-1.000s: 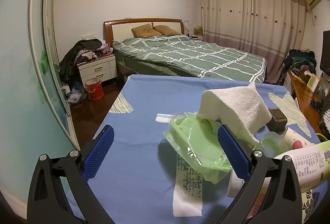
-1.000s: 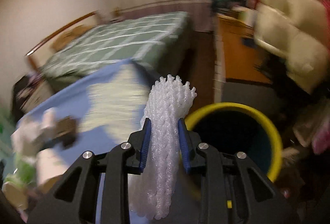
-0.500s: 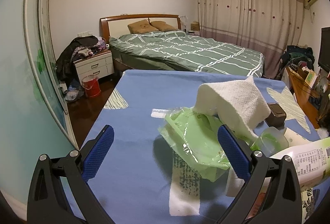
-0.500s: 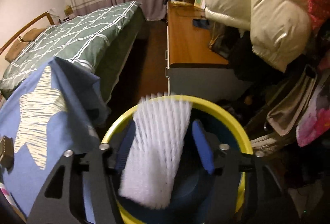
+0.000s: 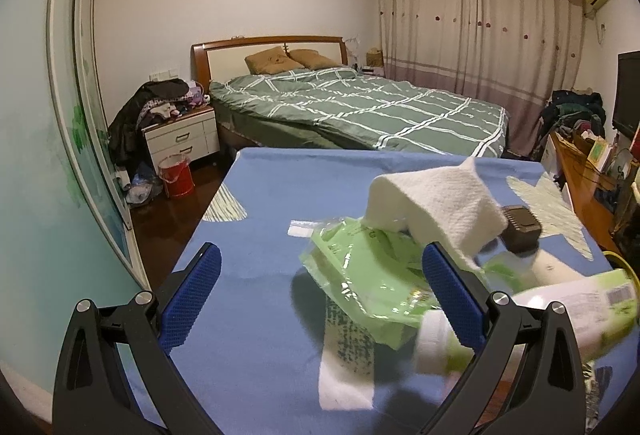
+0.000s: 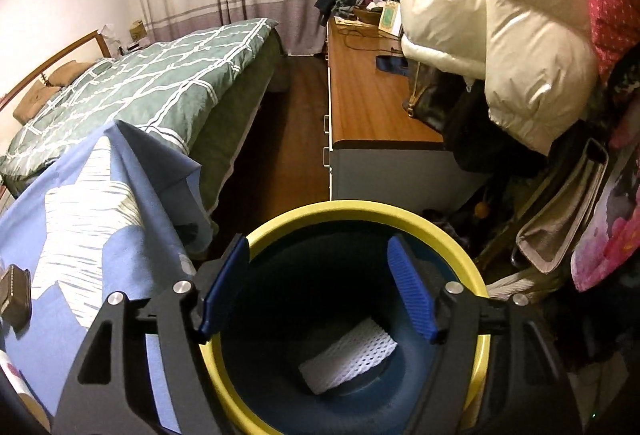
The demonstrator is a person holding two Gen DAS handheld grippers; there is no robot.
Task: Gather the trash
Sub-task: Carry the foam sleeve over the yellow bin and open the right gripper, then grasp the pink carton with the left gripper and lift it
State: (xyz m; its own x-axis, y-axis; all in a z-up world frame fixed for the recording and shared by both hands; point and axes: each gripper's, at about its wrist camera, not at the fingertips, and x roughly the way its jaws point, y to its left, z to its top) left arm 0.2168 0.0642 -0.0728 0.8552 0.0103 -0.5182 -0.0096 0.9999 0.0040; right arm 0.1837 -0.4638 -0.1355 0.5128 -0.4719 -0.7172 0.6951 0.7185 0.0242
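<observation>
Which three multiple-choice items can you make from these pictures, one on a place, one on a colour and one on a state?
1. Where does the white foam net lie?
A. On the bed
B. At the bottom of the bin
C. Between the right claw's pads

2. What colour is the rim of the bin?
A. Yellow
B. Red
C. White

3. In what state is the left claw?
A. Shut on the green plastic packet
B. Shut on the white paper towel
C. Open, holding nothing

Answers:
1. B: the net rests on the bin's dark floor, below the right claw, whose jaws have just been opening and now stand empty.
2. A: a yellow ring runs round the dark blue inside.
3. C: its blue pads stand wide apart above the blue cloth; the packet lies on the cloth, unpressed.
</observation>
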